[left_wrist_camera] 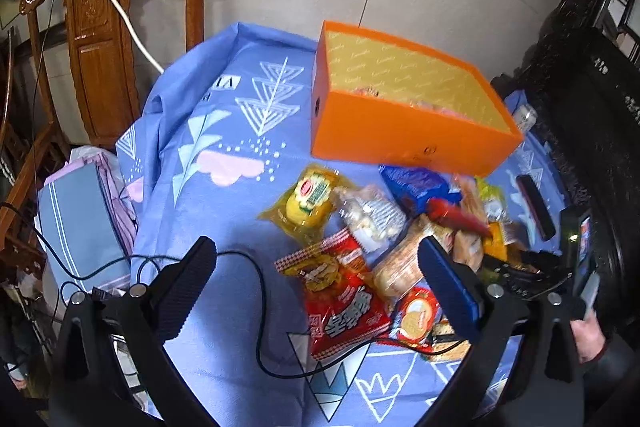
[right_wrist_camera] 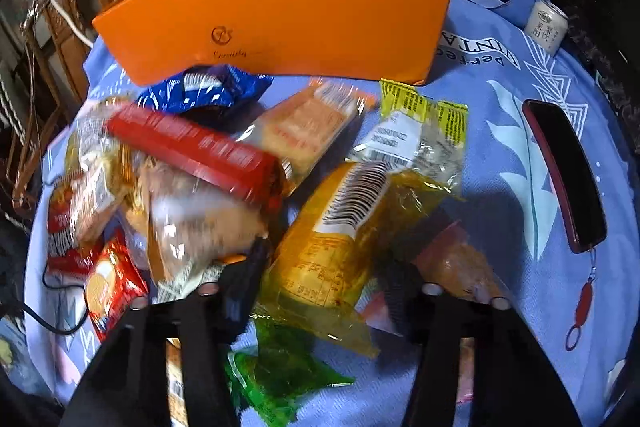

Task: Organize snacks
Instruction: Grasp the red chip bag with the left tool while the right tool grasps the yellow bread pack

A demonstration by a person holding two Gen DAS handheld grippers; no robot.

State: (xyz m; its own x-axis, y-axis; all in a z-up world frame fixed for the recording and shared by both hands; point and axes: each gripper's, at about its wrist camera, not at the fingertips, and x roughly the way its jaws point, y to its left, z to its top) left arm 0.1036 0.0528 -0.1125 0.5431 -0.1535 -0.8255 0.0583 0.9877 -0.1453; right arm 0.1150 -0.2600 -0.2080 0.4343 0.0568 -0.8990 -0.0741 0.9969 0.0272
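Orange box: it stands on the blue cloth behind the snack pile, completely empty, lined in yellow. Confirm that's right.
Not quite: the orange box is not empty. The left wrist view looks down into it and shows a few pale wrapped snacks lying at the bottom. The rest holds: it stands on the blue cloth behind the snack pile, and its inside is lined in yellow.

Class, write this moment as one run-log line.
left gripper: open over snack pile | right gripper: open around yellow packet | orange box: behind pile, few snacks inside

Orange box (right_wrist_camera: 280, 7), patterned blue cloth (right_wrist_camera: 500, 155)
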